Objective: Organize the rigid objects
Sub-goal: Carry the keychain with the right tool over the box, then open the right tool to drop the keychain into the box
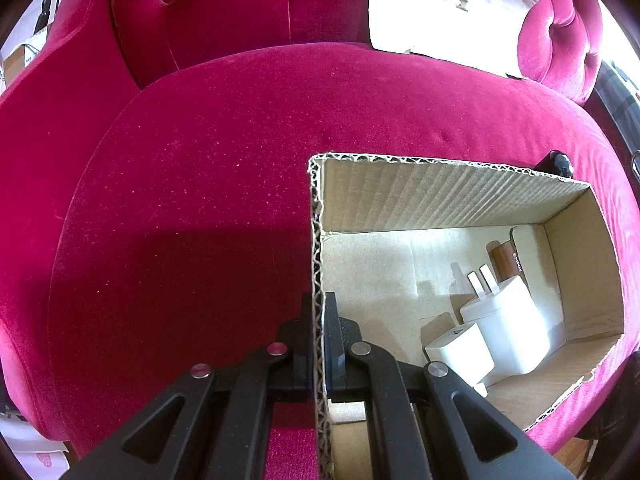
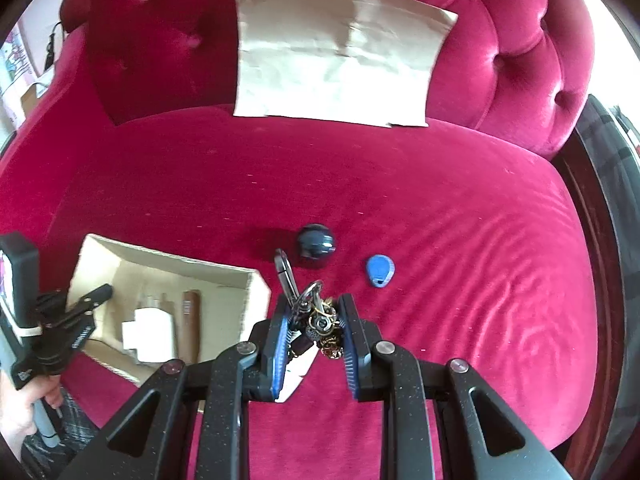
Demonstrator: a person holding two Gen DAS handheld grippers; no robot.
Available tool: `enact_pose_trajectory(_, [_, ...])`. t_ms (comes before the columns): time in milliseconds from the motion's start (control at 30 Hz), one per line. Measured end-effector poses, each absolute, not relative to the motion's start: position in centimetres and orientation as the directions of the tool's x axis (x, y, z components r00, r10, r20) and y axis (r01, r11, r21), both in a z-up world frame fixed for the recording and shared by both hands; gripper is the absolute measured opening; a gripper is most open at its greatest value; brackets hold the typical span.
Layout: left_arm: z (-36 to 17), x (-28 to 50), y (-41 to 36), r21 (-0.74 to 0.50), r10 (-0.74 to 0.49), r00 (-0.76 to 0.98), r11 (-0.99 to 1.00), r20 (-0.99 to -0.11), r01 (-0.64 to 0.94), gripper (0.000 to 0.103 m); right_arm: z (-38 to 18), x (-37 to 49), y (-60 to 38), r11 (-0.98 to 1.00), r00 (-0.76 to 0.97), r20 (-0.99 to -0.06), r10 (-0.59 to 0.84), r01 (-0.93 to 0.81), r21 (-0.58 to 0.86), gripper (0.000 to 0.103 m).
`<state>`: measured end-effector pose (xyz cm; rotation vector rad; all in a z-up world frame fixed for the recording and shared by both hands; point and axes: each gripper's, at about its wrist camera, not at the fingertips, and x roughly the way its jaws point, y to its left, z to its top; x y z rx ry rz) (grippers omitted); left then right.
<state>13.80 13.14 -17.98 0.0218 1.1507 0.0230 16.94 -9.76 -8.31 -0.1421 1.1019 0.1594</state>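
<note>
On a crimson velvet sofa seat, the left gripper pinches the open cardboard box's wall, apparently steadying it; at its right, the right gripper holds a tangled metal keyring bunch, likely box-bound.

One cardboard box, open-topped, on the seat; inside it two white plug adapters, touching each other, and one brown cylinder beside a pale flat item too hidden to identify; one bunch of keys with one carabiner clip; one dark round ball-like object; one blue fob; one sheet of brown paper on the backrest; two grippers, one per hand.
</note>
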Motion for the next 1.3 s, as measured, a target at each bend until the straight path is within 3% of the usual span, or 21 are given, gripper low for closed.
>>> enact_pose_trajectory(600, [-17.9, 14.1, 13.0, 0.033, 0.033, 0.404, 0.999, -0.914, -0.008, 0.003, -10.1, 15.7, -2.4, 0.957, 0.409, -0.906, 0.108, -0.288, -0.016, 0.024])
enact_pose_trajectory(1300, [-18.0, 13.9, 12.9, 0.034, 0.034, 0.407, 0.999, -0.913, -0.006, 0.003, -14.4, 15.8, -1.4, 0.959, 0.361, -0.926, 0.108, -0.282, 0.002, 0.024])
